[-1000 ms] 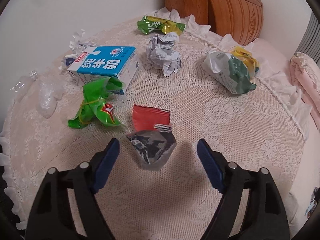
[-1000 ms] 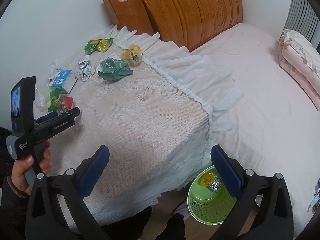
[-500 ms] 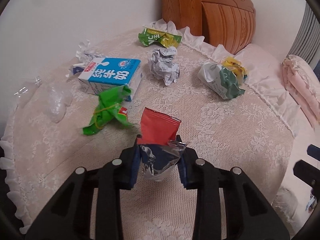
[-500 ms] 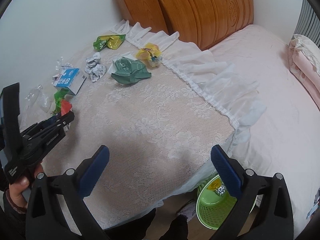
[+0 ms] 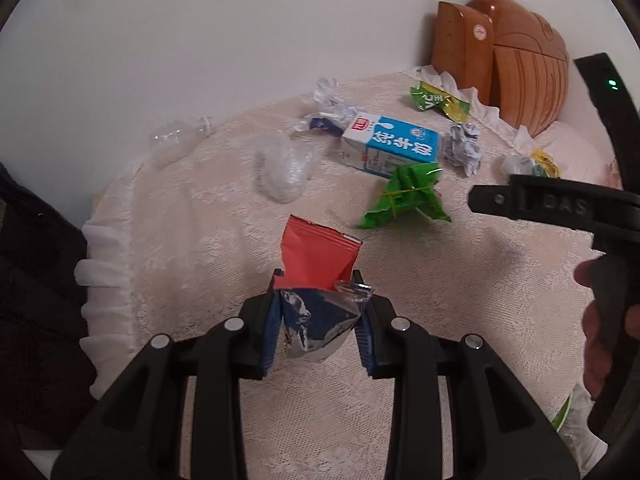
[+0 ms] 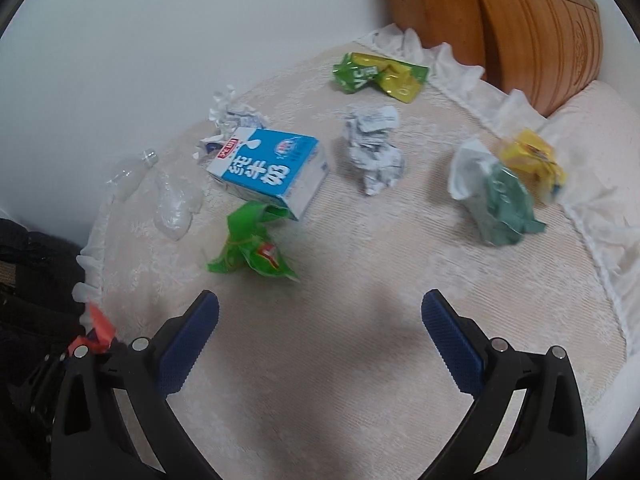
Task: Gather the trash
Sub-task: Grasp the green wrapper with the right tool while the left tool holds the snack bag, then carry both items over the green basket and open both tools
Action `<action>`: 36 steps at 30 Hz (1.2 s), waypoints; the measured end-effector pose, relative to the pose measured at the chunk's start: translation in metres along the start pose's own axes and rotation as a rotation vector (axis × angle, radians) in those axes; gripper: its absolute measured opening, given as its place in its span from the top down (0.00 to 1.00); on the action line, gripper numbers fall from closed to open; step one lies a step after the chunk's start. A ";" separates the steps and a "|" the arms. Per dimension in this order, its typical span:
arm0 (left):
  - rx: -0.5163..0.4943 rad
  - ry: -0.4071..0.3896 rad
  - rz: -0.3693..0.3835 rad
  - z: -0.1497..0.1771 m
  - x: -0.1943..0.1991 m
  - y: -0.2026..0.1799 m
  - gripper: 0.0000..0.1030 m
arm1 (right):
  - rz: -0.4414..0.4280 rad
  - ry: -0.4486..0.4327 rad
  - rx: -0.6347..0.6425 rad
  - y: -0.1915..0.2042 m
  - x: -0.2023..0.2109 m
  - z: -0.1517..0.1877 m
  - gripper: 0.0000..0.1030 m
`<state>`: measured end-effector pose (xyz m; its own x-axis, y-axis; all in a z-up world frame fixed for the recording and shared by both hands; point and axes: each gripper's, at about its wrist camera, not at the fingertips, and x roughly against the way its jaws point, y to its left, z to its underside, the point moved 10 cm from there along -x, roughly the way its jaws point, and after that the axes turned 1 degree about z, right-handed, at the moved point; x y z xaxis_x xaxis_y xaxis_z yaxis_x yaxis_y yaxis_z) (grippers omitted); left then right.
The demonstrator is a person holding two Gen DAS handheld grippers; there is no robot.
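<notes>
My left gripper [image 5: 318, 330] is shut on a red and silver snack wrapper [image 5: 316, 276], lifted off the lace-covered bed [image 5: 460, 320]. In the right wrist view the same red wrapper [image 6: 100, 326] peeks out at the lower left. My right gripper [image 6: 320, 332] stands open above the bed with nothing between its fingers; its body [image 5: 560, 204] shows at the right of the left wrist view. Ahead of it lie a green wrapper [image 6: 250, 248], a blue milk carton [image 6: 268, 170], crumpled paper [image 6: 374, 152], a green and white bag [image 6: 496, 196], a yellow wrapper [image 6: 532, 160] and a green-yellow packet [image 6: 380, 72].
A clear plastic bottle [image 6: 128, 172] and a clear plastic bag [image 6: 176, 204] lie near the bed's left edge by the white wall. The wooden headboard [image 6: 500, 20] stands at the back right. A green basket's rim [image 5: 562, 416] peeks low right. A hand [image 5: 608, 332] holds the right gripper.
My left gripper closed on the red and silver wrapper and lifted it. The right gripper swung left from over the bed's edge and the green basket to over the trash.
</notes>
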<state>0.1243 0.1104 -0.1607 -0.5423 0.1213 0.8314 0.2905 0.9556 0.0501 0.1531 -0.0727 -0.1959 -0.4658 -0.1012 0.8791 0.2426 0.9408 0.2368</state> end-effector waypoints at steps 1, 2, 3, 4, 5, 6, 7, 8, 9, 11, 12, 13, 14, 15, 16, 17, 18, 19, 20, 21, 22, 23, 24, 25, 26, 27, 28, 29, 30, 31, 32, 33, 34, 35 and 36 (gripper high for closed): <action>0.012 0.002 0.004 0.001 0.000 0.006 0.69 | 0.007 0.001 0.001 0.009 -0.009 -0.005 0.02; 0.017 0.003 0.006 0.001 -0.001 0.010 0.69 | 0.008 0.007 -0.008 0.017 -0.018 -0.011 0.02; 0.020 0.004 0.005 0.002 -0.001 0.014 0.69 | 0.000 0.016 -0.026 0.025 -0.028 -0.015 0.02; 0.023 0.005 0.003 0.002 -0.003 0.018 0.69 | -0.004 0.024 -0.043 0.031 -0.035 -0.018 0.02; 0.026 0.008 0.006 0.002 -0.004 0.020 0.69 | 0.011 0.033 -0.056 0.035 -0.042 -0.021 0.02; 0.029 0.012 0.011 0.002 -0.006 0.022 0.69 | 0.044 0.041 -0.060 0.037 -0.051 -0.022 0.02; 0.030 0.015 0.015 0.002 -0.008 0.023 0.69 | 0.068 0.047 -0.057 0.039 -0.057 -0.023 0.02; 0.028 0.016 0.016 0.003 -0.010 0.023 0.69 | 0.092 0.050 -0.051 0.039 -0.063 -0.024 0.07; 0.023 0.017 0.016 0.002 -0.012 0.023 0.69 | 0.114 0.055 -0.047 0.040 -0.068 -0.024 0.14; 0.017 0.013 0.023 0.002 -0.012 0.021 0.69 | 0.075 0.077 -0.046 0.045 -0.074 -0.020 0.42; 0.015 0.012 0.029 0.002 -0.012 0.020 0.69 | 0.053 0.078 -0.049 0.047 -0.073 -0.019 0.46; 0.012 0.011 0.034 0.001 -0.011 0.018 0.69 | 0.050 0.074 -0.040 0.048 -0.071 -0.018 0.51; 0.006 0.009 0.037 0.001 -0.011 0.015 0.69 | 0.056 0.066 -0.025 0.048 -0.066 -0.017 0.53; -0.001 0.008 0.041 0.001 -0.011 0.012 0.69 | 0.040 0.061 -0.023 0.049 -0.062 -0.016 0.55; -0.010 0.008 0.044 0.001 -0.010 0.008 0.69 | 0.007 0.057 -0.032 0.048 -0.056 -0.013 0.55; -0.020 0.007 0.045 0.001 -0.008 0.003 0.69 | -0.012 0.050 -0.044 0.045 -0.050 -0.011 0.56; -0.030 0.005 0.051 0.002 -0.006 -0.002 0.69 | -0.020 0.035 -0.055 0.039 -0.039 -0.006 0.56; -0.044 0.002 0.062 0.002 -0.003 -0.009 0.69 | -0.023 0.023 -0.056 0.033 -0.029 -0.003 0.56; -0.060 -0.003 0.073 0.003 0.001 -0.017 0.69 | -0.025 0.011 -0.054 0.026 -0.019 0.002 0.56; -0.077 -0.010 0.086 0.003 0.006 -0.026 0.69 | -0.018 -0.002 -0.050 0.014 -0.003 0.010 0.56; -0.096 -0.017 0.101 0.005 0.011 -0.036 0.69 | -0.008 -0.007 -0.047 0.004 0.007 0.014 0.56; -0.117 -0.023 0.117 0.007 0.017 -0.047 0.69 | 0.014 -0.012 -0.038 -0.011 0.022 0.025 0.55; -0.137 -0.028 0.133 0.009 0.022 -0.059 0.69 | 0.037 -0.014 -0.035 -0.023 0.032 0.030 0.55; -0.159 -0.033 0.149 0.013 0.027 -0.072 0.69 | 0.071 -0.018 -0.036 -0.040 0.047 0.041 0.55; -0.183 -0.035 0.170 0.018 0.032 -0.086 0.69 | 0.110 -0.023 -0.047 -0.061 0.062 0.054 0.55; -0.206 -0.032 0.195 0.023 0.037 -0.100 0.69 | 0.140 -0.024 -0.066 -0.081 0.076 0.068 0.55; -0.227 -0.025 0.218 0.028 0.041 -0.114 0.69 | 0.164 -0.023 -0.086 -0.095 0.086 0.080 0.55; -0.247 -0.015 0.244 0.035 0.046 -0.130 0.69 | 0.187 -0.019 -0.104 -0.111 0.095 0.093 0.55; -0.264 -0.004 0.271 0.040 0.049 -0.145 0.69 | 0.222 -0.012 -0.128 -0.133 0.108 0.110 0.55; -0.282 0.007 0.300 0.046 0.053 -0.161 0.69 | 0.249 -0.010 -0.144 -0.148 0.117 0.123 0.55; -0.302 0.015 0.322 0.052 0.057 -0.176 0.69 | 0.282 -0.009 -0.161 -0.166 0.127 0.138 0.54; -0.329 0.021 0.340 0.058 0.061 -0.191 0.69 | 0.304 -0.007 -0.174 -0.179 0.133 0.149 0.54; -0.361 0.021 0.354 0.062 0.065 -0.207 0.69 | 0.323 -0.005 -0.198 -0.194 0.142 0.163 0.54; -0.390 0.017 0.367 0.066 0.070 -0.222 0.69 | 0.330 -0.004 -0.222 -0.207 0.148 0.173 0.54; -0.416 0.014 0.380 0.069 0.075 -0.236 0.69 | 0.340 -0.005 -0.260 -0.223 0.156 0.187 0.54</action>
<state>-0.0391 -0.0871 -0.1487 -0.3295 0.4300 0.8406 0.7513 0.6586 -0.0425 -0.1328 -0.2380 -0.1890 -0.3258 0.2030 0.9234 0.5890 0.8075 0.0303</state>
